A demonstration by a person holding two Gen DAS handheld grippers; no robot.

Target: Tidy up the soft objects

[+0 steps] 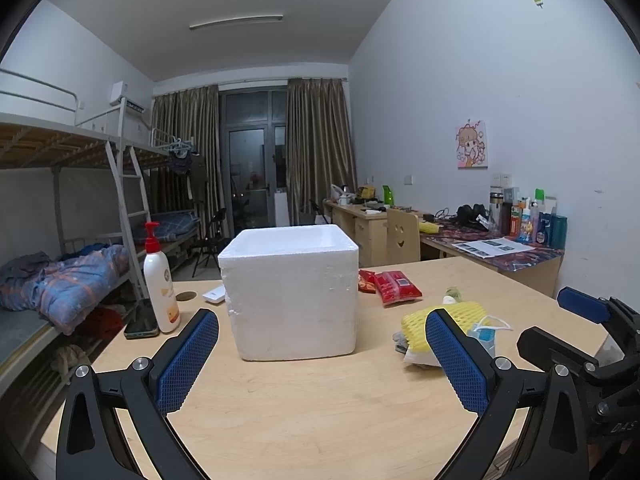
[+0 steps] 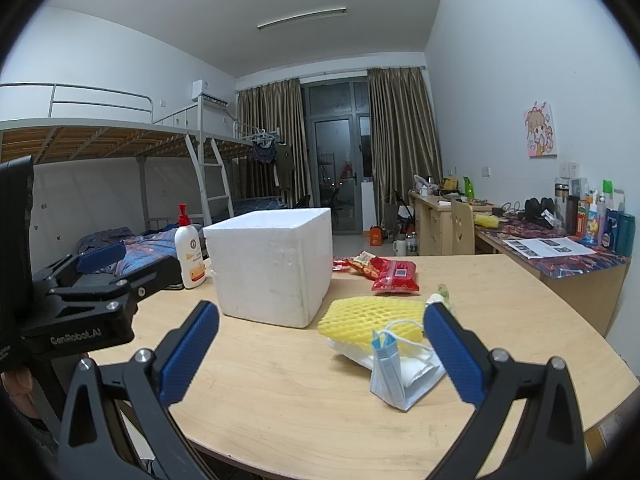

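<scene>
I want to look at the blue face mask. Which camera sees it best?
The right wrist view. There the blue face mask lies in the open near the camera, folded, leaning on the yellow foam net, ear loops showing. In the left wrist view, the left gripper's finger covers most of the mask; only a corner and a loop peek out.

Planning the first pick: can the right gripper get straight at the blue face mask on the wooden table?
Probably yes. The right gripper is open, and the blue pleated face mask lies just ahead, off-centre toward its right finger, atop the pile beside the yellow foam net. Nothing stands between them; the white foam box sits further left.
</scene>
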